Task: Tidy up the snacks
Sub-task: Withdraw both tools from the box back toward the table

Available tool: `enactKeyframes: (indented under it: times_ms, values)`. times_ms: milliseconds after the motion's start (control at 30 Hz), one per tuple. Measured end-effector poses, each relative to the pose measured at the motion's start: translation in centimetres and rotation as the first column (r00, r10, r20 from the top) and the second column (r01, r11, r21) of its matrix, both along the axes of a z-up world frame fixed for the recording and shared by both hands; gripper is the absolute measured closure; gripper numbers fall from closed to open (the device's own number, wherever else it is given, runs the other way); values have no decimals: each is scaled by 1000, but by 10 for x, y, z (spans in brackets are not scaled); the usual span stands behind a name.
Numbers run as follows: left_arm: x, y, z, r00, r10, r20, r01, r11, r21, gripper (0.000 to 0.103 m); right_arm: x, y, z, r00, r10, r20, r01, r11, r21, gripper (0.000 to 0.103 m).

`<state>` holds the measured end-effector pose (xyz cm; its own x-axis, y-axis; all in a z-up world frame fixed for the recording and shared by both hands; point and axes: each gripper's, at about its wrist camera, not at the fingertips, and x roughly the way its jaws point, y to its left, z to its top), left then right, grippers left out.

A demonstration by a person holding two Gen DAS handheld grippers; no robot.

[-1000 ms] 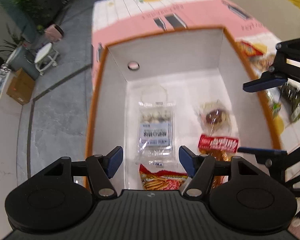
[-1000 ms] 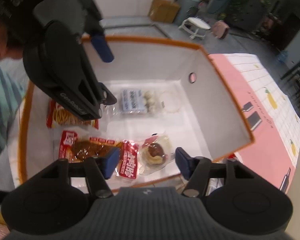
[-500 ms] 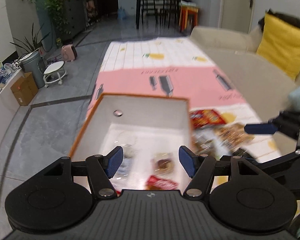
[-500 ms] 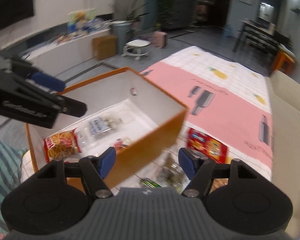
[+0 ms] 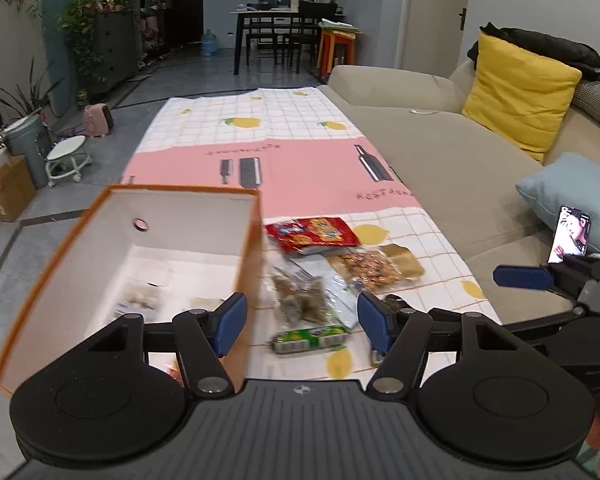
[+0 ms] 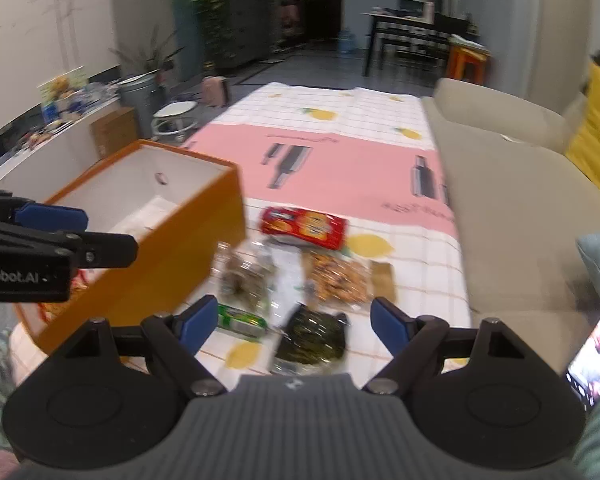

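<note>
Hovering with jaws spread and nothing between them on the left gripper (image 5: 302, 322) — just looking down past the blue pads at loose packets. Opening wider right now on the right gripper (image 6: 286, 322), also pinching nothing, with a dark green seaweed-looking pack (image 6: 312, 338) lying on the cloth just ahead of it.

Guessing roughly halfway through the sorting. Already sitting inside the orange box (image 5: 256, 240): a clear packet with pale round bits (image 5: 140, 298) near the bottom, and something red-orange at the near end — blurry, can't say exactly what, and the near wall is hiding part of the inside.

Still waiting outside, on the checked and pink cloth (image 5: 308, 160) covering the bench, right beside the box:
- a red cracker pack (image 5: 314, 234), farthest out
- an orange-brown nut or snack bag (image 5: 368, 268) next to it
- a clear bag of brownish-green bits (image 5: 300, 296), nearest the box wall
- a small green wrapped roll (image 5: 310, 338), closest to the left jaws
- the dark green pack over by the right jaws

So five or so left to go in. Probably going for the green roll or the dark pack next, since both are lying closest — thin crinkly wrappers, likely slippery to pinch flat off the cloth.
</note>
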<state>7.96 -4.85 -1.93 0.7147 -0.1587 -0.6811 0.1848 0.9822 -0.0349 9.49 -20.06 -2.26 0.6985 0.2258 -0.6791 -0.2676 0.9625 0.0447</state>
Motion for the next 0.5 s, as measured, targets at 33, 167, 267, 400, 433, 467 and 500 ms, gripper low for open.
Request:
enactKeyframes:
  times_ms: [33,167,267,400,433,467,500]
  values:
    - [1,-3,-4,1000,-4,-8,4,1000,-12,29,-2,-5,-5,1000,-18,-1,18,1000,3,22]
    - [2,-15,-22,998,-31,-46,29,999,-37,29,-8,-23,-23,997,-76,-5,76,996,38,23]
    - [4,-22,-39,997,-42,-71,40,999,-31,29,-8,-30,-35,995,-99,1,98,994,50,24]
    - [9,-26,-60,995,-16,-99,14,1000,-15,29,-4,-32,-51,995,-100,-23,101,993,59,27]
    - [10,-25,-64,995,-10,-97,9,1000,-7,29,-3,-32,-54,995,-98,-33,100,993,69,28]
    - [11,-25,-67,996,-8,-94,8,1000,5,29,-1,-33,-58,994,-95,-44,99,992,84,28]
    - [13,-26,-71,996,-6,-89,8,1000,21,29,2,-34,-61,994,-93,-56,98,990,98,28]
